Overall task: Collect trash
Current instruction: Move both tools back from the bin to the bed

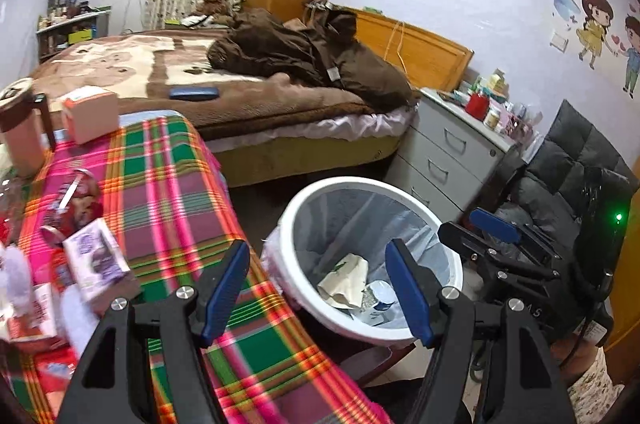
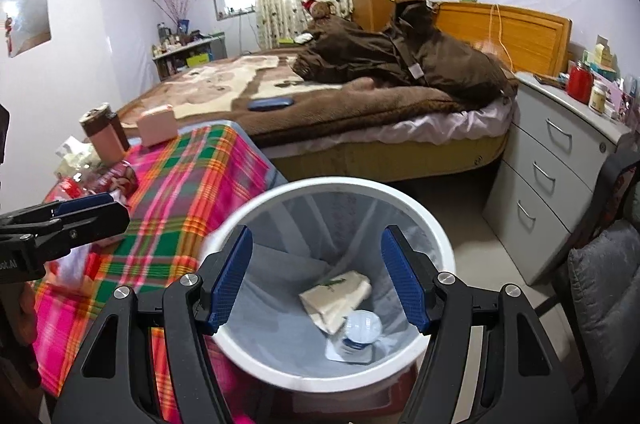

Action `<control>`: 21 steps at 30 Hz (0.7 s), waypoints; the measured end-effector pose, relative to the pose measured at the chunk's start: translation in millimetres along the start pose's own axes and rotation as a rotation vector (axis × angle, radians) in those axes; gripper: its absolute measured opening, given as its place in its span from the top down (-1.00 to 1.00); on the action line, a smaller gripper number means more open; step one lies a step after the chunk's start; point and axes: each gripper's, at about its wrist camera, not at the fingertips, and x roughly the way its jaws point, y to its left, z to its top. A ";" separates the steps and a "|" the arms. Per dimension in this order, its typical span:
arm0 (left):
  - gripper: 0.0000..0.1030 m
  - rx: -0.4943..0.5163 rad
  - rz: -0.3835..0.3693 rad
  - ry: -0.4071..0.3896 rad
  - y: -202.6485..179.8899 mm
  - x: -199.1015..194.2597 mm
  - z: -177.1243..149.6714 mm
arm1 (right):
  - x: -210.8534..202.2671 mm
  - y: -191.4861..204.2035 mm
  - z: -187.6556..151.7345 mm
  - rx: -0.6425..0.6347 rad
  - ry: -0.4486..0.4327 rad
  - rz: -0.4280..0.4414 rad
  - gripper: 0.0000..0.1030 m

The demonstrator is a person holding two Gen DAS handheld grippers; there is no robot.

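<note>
The right tongs (image 2: 316, 278) stand wide apart with nothing between the blue pads, hanging over the mouth of the white trash bin (image 2: 424, 220) in the lower middle of the right wrist view; the left tongs (image 1: 316, 290) are also parted and empty, though less far, sitting at the bottom of the left wrist view astride the tabletop's edge and the bin's near rim; inside the bin, on its pale liner, lie a crumpled cream paper wrapper (image 2: 336, 294) and a small clear plastic cup (image 2: 362, 328), touching each other, so some trash is already in; what remains to collect looks to be the clutter at the left edge of the left wrist view, on the plaid cloth of the tabletop (image 1: 180, 183): a small purple-printed carton (image 1: 96, 260) standing tilted, red and white packets (image 1: 36, 308) beside it, blurred and hard to tell apart, and a red foil wrapper (image 1: 78, 199) further up the frame; all of this is probably light; the carton should be fairly stiff but crushable if empty, best taken across its two broad faces near the middle; the foil and packets are likely soft and slippery, so a pinch on a raised fold or free edge seems safer than pressing flat against the cloth, which could bunch up in the pads.
</note>
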 end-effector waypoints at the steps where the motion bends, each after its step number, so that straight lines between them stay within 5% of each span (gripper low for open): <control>1: -0.40 -0.005 0.009 -0.008 3.0 -4.8 -0.9 | -1.2 3.7 0.5 -0.003 -0.006 0.005 -0.33; 21: -0.41 -0.116 0.186 -0.120 95.4 -102.7 -33.9 | -0.9 88.2 -1.1 -0.068 -0.022 0.155 -0.33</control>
